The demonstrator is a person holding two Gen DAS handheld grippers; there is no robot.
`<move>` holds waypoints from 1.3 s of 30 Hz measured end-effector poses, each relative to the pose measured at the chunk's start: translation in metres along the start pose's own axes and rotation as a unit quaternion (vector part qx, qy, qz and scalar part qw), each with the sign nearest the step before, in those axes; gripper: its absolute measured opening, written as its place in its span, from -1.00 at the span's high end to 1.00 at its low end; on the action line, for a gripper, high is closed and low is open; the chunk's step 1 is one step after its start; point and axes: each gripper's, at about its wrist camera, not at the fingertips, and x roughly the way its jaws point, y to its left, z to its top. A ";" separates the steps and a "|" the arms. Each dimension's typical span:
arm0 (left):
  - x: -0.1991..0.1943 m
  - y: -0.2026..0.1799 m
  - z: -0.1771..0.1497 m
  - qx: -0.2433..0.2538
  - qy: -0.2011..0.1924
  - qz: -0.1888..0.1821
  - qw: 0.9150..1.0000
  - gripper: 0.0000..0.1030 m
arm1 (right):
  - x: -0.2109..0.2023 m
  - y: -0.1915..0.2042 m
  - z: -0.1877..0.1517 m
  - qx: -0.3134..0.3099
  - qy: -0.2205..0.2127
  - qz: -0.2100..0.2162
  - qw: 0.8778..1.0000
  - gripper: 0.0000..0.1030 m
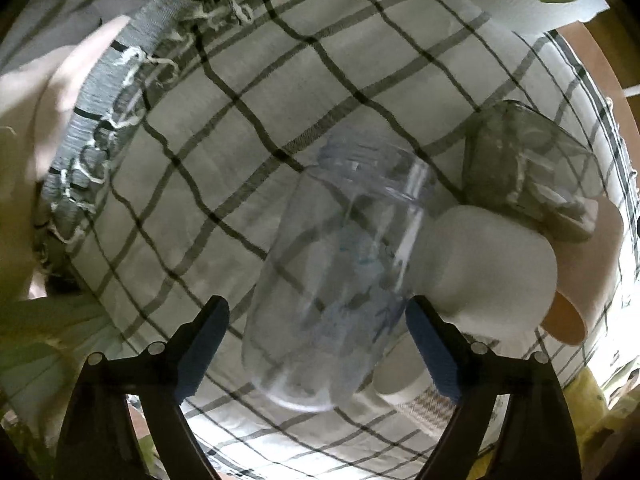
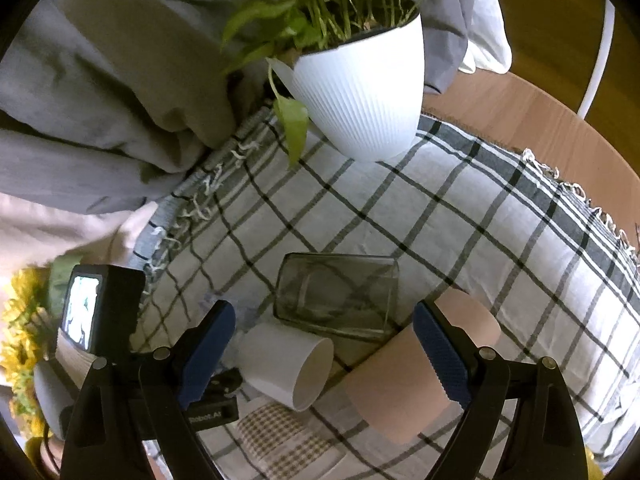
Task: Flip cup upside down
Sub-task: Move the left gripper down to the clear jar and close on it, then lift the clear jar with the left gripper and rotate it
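Checked cloth (image 1: 280,92) covers the tabletop (image 2: 500,108), where the clear cup (image 1: 336,280) lies on its side beside a white cup (image 1: 488,260) and smoky glass (image 1: 528,172). Left tool (image 1: 316,344) gapes around it, pads apparently not touching; right tool (image 2: 324,356) hangs spread, empty. Best close mid-body, lift, then rotate mouth-down clear of neighbours.
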 end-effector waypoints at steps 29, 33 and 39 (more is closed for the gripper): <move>-0.060 0.010 -0.098 -0.116 -0.132 -0.021 0.984 -0.46 | -0.006 0.013 -0.004 -0.053 -0.013 -0.017 0.998 -0.76; -0.083 -0.002 -0.128 -0.143 -0.177 -0.020 0.974 -0.44 | -0.017 0.016 -0.010 -0.068 -0.014 -0.002 0.998 -0.76; -0.100 0.001 -0.125 -0.180 -0.248 -0.005 0.952 -0.41 | -0.042 0.016 -0.024 -0.100 -0.018 0.022 0.995 -0.76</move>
